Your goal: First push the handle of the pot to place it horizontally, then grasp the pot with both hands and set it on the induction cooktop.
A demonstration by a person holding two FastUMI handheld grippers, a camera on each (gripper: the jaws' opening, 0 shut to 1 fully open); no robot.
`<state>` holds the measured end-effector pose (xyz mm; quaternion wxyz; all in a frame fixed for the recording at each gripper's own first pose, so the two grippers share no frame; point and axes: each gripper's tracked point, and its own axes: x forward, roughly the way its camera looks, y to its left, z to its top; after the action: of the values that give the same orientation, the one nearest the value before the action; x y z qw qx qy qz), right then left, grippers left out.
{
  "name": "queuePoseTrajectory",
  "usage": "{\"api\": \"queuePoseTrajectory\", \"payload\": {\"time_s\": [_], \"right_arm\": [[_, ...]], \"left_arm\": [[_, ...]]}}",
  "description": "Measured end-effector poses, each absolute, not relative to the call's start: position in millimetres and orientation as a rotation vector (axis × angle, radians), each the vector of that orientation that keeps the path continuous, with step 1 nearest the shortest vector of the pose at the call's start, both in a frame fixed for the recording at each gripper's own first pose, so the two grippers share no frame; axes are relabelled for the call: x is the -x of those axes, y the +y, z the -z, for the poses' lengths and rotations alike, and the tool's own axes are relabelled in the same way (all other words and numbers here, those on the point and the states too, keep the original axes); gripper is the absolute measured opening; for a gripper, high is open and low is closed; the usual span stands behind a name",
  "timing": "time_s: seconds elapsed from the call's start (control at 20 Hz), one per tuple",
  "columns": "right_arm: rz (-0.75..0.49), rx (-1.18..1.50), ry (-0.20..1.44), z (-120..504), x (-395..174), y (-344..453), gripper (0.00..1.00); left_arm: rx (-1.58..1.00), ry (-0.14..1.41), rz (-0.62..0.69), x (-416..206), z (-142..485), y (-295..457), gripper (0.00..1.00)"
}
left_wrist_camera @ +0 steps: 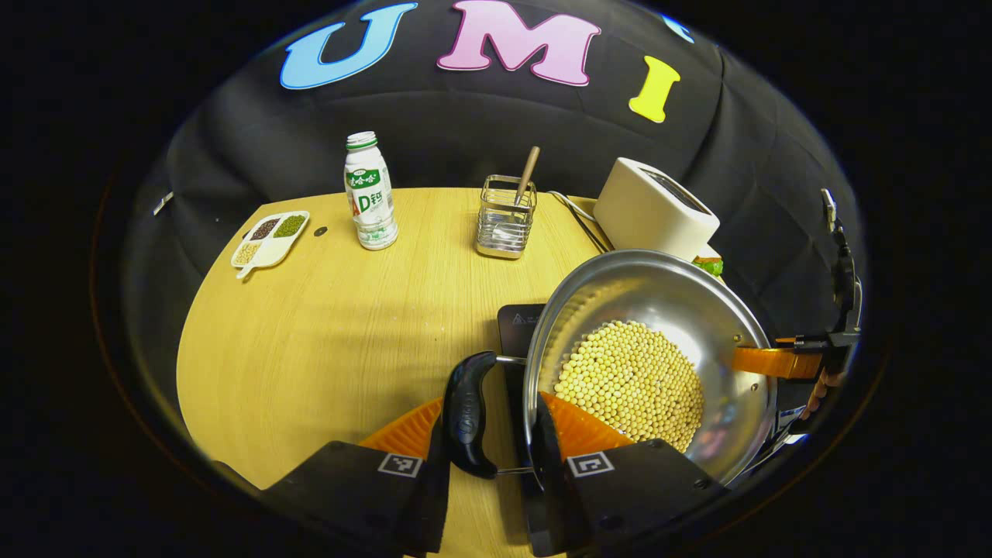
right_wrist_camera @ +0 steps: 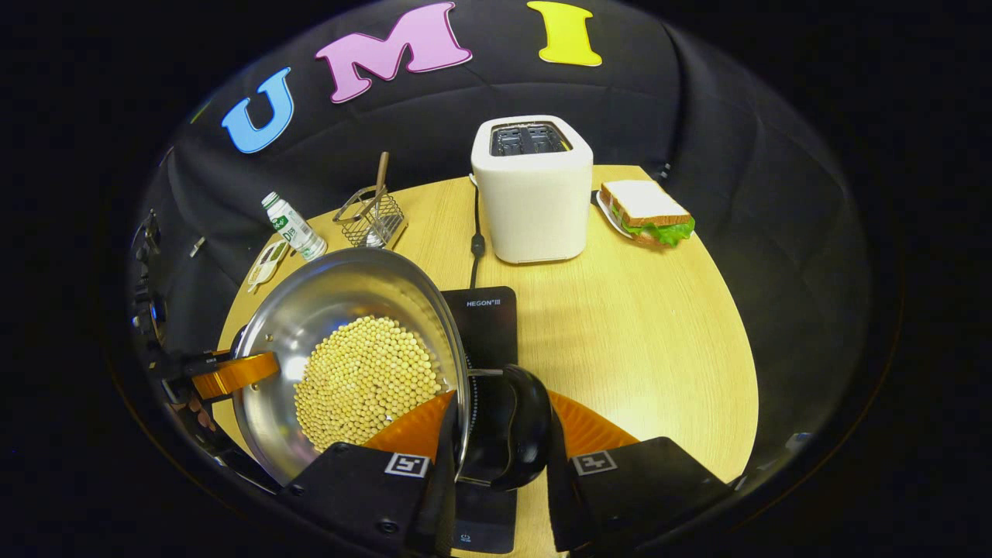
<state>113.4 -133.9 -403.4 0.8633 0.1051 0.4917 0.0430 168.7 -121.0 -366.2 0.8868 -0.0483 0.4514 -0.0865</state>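
A steel pot (left_wrist_camera: 643, 302) (right_wrist_camera: 325, 298) holds a layer of soybeans (left_wrist_camera: 632, 380) (right_wrist_camera: 364, 380). In the left gripper view my left gripper (left_wrist_camera: 488, 403) is shut on one black side handle (left_wrist_camera: 469, 415), with one finger outside the handle and the other inside the pot's rim. My right gripper (right_wrist_camera: 500, 403) is shut the same way on the opposite handle (right_wrist_camera: 527, 426). Each view also has the other gripper at the pot's far rim. The pot sits over the black induction cooktop (left_wrist_camera: 518, 319) (right_wrist_camera: 488, 325), covering part of it. Whether it touches the cooktop I cannot tell.
On the wooden table (left_wrist_camera: 349, 349) behind the cooktop stand a white toaster (right_wrist_camera: 532, 190) with its cable (right_wrist_camera: 476, 232) and a sandwich (right_wrist_camera: 647, 211) on a plate. Farther left are a wire basket (left_wrist_camera: 505, 217), a drink bottle (left_wrist_camera: 370, 191) and a divided dish (left_wrist_camera: 270, 239).
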Motion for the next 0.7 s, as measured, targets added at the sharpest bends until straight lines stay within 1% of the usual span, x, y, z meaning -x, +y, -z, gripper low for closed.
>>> {"api": "queuePoseTrajectory", "payload": {"time_s": [0.05, 0.5, 0.55, 0.6, 0.7], "right_arm": [[-0.09, -0.221, 1.032, 405.5, -114.8, -135.2, 0.52], [-0.095, -0.227, 1.034, 411.9, -120.7, -137.9, 0.52], [-0.098, -0.228, 1.032, 412.5, -122.1, -137.7, 0.48], [-0.098, -0.23, 1.032, 412.7, -122.1, -138.0, 0.52], [-0.098, -0.233, 1.034, 412.3, -121.6, -138.3, 0.52]], "left_arm": [[0.102, 0.938, 0.178, -170.7, 367.7, -122.5, 0.53], [0.108, 0.934, 0.172, -175.8, 374.7, -125.0, 0.53], [0.115, 0.933, 0.169, -176.0, 374.8, -125.3, 0.53], [0.12, 0.933, 0.166, -176.2, 375.5, -125.2, 0.53], [0.121, 0.935, 0.165, -176.0, 375.4, -124.6, 0.53]]}}
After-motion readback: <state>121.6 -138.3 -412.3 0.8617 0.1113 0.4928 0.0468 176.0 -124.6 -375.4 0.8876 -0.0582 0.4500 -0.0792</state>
